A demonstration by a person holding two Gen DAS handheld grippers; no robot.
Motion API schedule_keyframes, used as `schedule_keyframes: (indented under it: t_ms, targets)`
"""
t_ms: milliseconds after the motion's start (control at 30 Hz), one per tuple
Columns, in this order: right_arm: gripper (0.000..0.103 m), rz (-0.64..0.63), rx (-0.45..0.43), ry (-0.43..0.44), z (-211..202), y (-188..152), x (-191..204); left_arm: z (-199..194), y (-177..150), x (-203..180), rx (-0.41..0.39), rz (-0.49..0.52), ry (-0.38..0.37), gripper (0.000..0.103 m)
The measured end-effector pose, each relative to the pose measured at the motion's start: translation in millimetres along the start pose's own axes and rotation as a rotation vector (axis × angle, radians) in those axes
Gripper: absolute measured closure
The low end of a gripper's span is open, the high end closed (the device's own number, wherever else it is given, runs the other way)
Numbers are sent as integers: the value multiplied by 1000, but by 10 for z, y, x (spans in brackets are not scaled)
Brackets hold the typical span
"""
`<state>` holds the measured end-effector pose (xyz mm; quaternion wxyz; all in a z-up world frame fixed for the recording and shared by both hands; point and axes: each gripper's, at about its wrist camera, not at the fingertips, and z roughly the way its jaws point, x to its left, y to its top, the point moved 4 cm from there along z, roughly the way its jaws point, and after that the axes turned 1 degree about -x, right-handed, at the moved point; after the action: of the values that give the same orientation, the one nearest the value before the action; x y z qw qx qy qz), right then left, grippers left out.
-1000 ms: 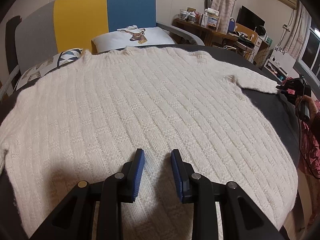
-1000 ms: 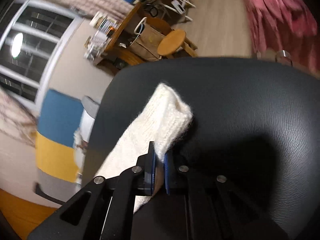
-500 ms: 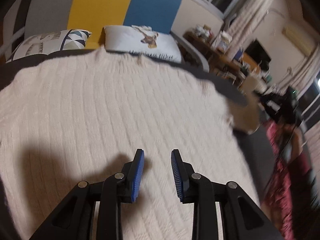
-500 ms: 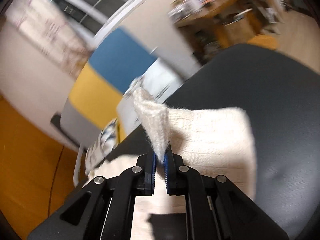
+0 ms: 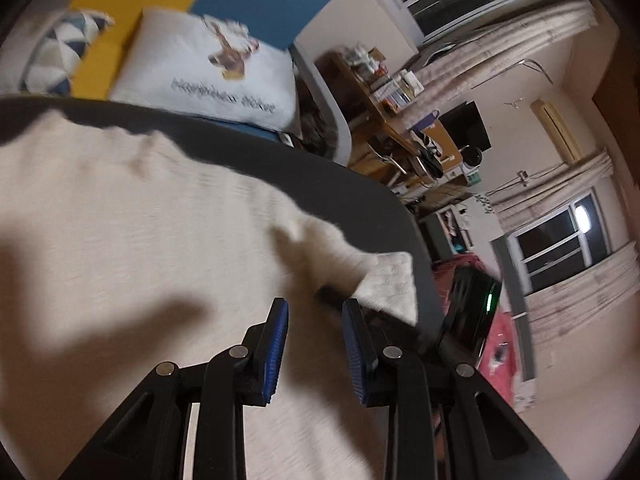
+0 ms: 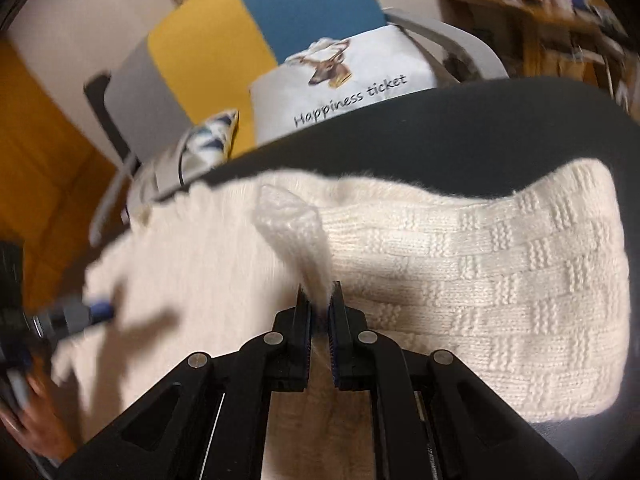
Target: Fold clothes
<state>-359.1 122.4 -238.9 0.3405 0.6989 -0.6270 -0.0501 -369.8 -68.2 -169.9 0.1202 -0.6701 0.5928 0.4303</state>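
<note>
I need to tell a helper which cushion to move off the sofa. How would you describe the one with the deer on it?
Look behind the dark table where the cream sweater lies, to the yellow-and-blue sofa. The deer cushion leans against its back. Unlike the triangle-patterned cushion beside it, it is plain white with a deer head and the words "Happiness ticket".

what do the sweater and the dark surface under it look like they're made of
Sweater: thick cream knit, probably wool or acrylic; raised basket-weave blocks and fuzzy edges show. Dark surface: smooth, slightly shiny black, likely leather or vinyl, though blur leaves that open.
</note>
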Motion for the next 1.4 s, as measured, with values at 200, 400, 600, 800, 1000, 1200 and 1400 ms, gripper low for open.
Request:
schedule_keyframes:
  t_ms: [200, 400, 600, 800, 1000, 1200, 1400]
  targets:
    - [91, -148, 4, -58, 35, -155, 143, 533, 171, 0, 112, -134, -40, 75]
    - [91, -191, -19, -61, 43, -273, 229, 771, 211, 54, 154, -199, -44, 75]
    - [90, -279, -46, -113, 118, -288, 371, 853, 170, 114, 229, -227, -54, 75]
    - [76, -423, -77, -140, 123, -389, 526, 885, 160, 154, 273, -262, -66, 75]
    - [73, -464, -69, -174, 138, -421, 580, 1007, -74, 82, 354, -138, 56, 83]
    - [60, -270, -95, -111, -320, -432, 327, 861, -119, -12, 236, -67, 60, 98]
    - [53, 106, -122, -24, -827, -760, -361, 626, 117, -539, 90, 57, 26, 98]
